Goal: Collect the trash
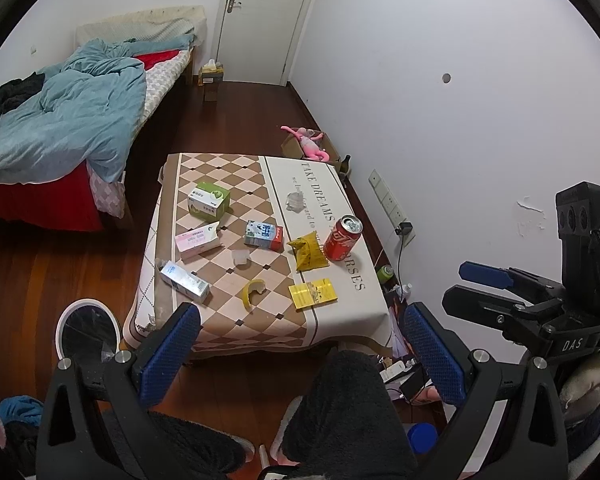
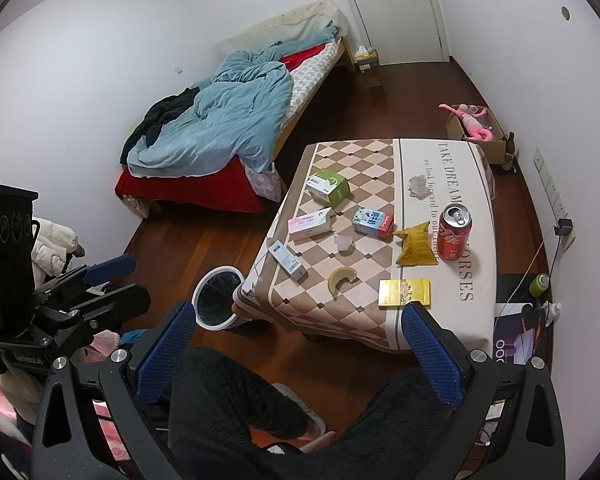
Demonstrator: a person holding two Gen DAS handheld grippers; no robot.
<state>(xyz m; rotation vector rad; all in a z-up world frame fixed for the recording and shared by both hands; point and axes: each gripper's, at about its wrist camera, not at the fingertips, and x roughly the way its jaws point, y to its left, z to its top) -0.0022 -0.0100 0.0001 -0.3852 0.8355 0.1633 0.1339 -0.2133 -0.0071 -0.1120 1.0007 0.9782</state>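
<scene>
2 grippers hung above our knees, short of the table, and neither had hold of anything. Our left gripper [image 1: 300,354] stood with its jaws spread wide and empty; our right gripper [image 2: 296,354] was spread just as wide and just as empty. All the trash lay well ahead of both, on the table [image 1: 340,196] with its checked cloth. Nearest the jaws were a yellow flat packet [image 1: 313,293], a curl of peel [image 1: 253,289] and a blue-white carton [image 1: 184,281] lying at the table's left edge. Farther on we saw a red can [image 1: 342,237] standing upright, touching a crumpled yellow bag [image 1: 309,250], then a small milk carton [image 1: 264,235], a clear cup [image 1: 240,257], a pink-white box [image 1: 198,239], a green box [image 1: 209,200] and a crumpled clear wrapper [image 1: 295,201]. A white bin [image 2: 217,297] with a dark liner stood on the floor just beside the table's near left corner. Bare floor [image 1: 52,264] lay open between table and bed [image 1: 60,120]; the wall [image 1: 460,120] ran close along the table's right side.
</scene>
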